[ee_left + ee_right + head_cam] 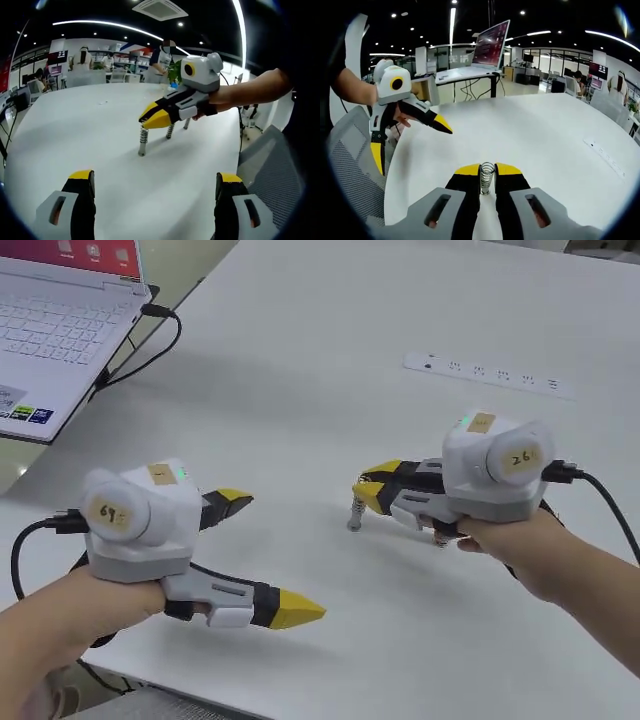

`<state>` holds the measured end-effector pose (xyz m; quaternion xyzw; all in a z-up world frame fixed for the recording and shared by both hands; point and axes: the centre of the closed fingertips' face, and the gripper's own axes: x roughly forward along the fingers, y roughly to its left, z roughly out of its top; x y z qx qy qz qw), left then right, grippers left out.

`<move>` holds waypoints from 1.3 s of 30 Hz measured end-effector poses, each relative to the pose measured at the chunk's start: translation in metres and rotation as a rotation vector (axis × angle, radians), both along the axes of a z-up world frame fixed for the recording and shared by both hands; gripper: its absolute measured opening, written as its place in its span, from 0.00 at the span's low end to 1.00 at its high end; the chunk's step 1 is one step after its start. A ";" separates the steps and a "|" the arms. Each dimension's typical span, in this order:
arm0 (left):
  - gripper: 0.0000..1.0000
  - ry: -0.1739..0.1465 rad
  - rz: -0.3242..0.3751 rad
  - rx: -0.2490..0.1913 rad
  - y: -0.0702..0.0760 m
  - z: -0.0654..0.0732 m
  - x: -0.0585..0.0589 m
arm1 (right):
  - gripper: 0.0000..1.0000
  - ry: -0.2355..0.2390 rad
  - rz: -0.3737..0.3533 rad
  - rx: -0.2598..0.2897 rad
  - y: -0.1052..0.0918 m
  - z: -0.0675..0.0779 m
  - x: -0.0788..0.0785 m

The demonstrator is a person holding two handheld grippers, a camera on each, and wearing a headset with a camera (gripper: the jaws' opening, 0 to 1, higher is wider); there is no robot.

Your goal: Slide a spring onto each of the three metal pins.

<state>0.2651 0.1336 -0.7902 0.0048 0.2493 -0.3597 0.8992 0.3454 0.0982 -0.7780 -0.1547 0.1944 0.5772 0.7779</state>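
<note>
A small metal pin [354,520] stands upright on the white table [300,390], with a spring [357,504] around its upper part. My right gripper [368,484] is shut on that spring [487,181], which shows between its yellow tips [487,170]. In the left gripper view the same pin [142,147] stands under the right gripper [146,119], and two more pins [170,131] [186,123] stand behind it. My left gripper [268,555] hovers at the lower left, open and holding nothing [154,181].
An open laptop [60,310] sits at the table's far left corner with a black cable [150,345] plugged in. A white power strip [490,374] lies at the far right. People stand at desks far behind the table [82,60].
</note>
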 end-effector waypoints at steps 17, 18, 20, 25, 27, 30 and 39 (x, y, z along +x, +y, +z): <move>0.98 0.009 -0.004 0.005 0.000 -0.003 -0.002 | 0.08 -0.005 0.023 -0.083 -0.003 -0.030 -0.007; 0.98 0.009 -0.005 0.005 0.000 -0.003 -0.002 | 0.08 -0.004 0.026 -0.089 -0.004 -0.032 -0.008; 0.98 0.009 -0.007 0.006 -0.001 -0.003 -0.002 | 0.08 -0.012 0.030 -0.082 -0.003 -0.032 -0.009; 0.98 0.008 -0.007 0.006 -0.002 -0.002 -0.001 | 0.08 -0.009 0.029 -0.086 -0.004 -0.032 -0.007; 0.98 0.007 -0.013 0.007 -0.004 -0.002 -0.001 | 0.08 -0.010 0.031 -0.088 -0.004 -0.032 -0.006; 0.98 0.008 -0.013 0.008 -0.004 -0.002 0.000 | 0.09 -0.012 0.039 -0.099 -0.004 -0.032 -0.007; 0.98 0.004 -0.021 0.014 -0.006 0.001 0.002 | 0.17 -0.009 0.035 -0.098 -0.004 -0.026 -0.007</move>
